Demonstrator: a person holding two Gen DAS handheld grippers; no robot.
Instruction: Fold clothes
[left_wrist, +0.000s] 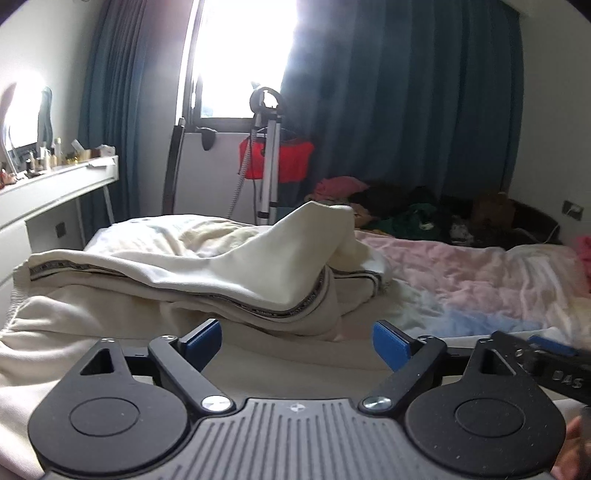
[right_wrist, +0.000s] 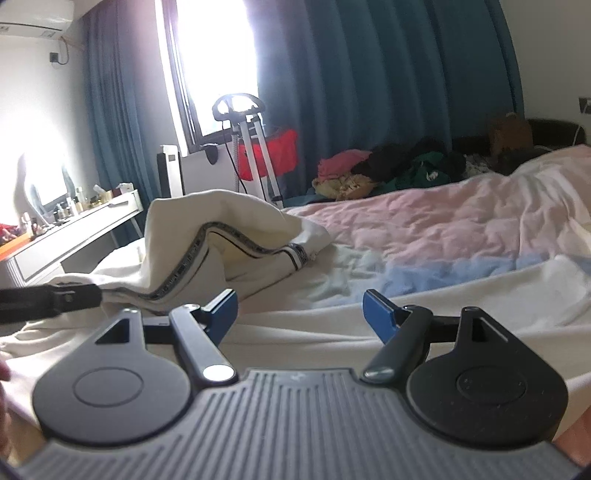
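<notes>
A cream garment with dark patterned trim (left_wrist: 207, 273) lies bunched on the bed, one fold rising in a peak. It shows again in the right wrist view (right_wrist: 207, 236), left of centre. My left gripper (left_wrist: 297, 345) is open just above the near cream fabric, with nothing between its blue pads. My right gripper (right_wrist: 300, 317) is open too, low over the same cloth near the bed's front edge. The right gripper's black body (left_wrist: 546, 363) enters the left wrist view at the right. The left gripper's finger (right_wrist: 51, 297) pokes into the right wrist view from the left.
The bed's pink and blue quilt (right_wrist: 424, 229) spreads to the right. A pile of pink, green and dark clothes (right_wrist: 388, 166) lies at the far end. A garment steamer stand with a red item (left_wrist: 273, 158) is beyond the bed. A white dresser with bottles (left_wrist: 55, 181) is on the left.
</notes>
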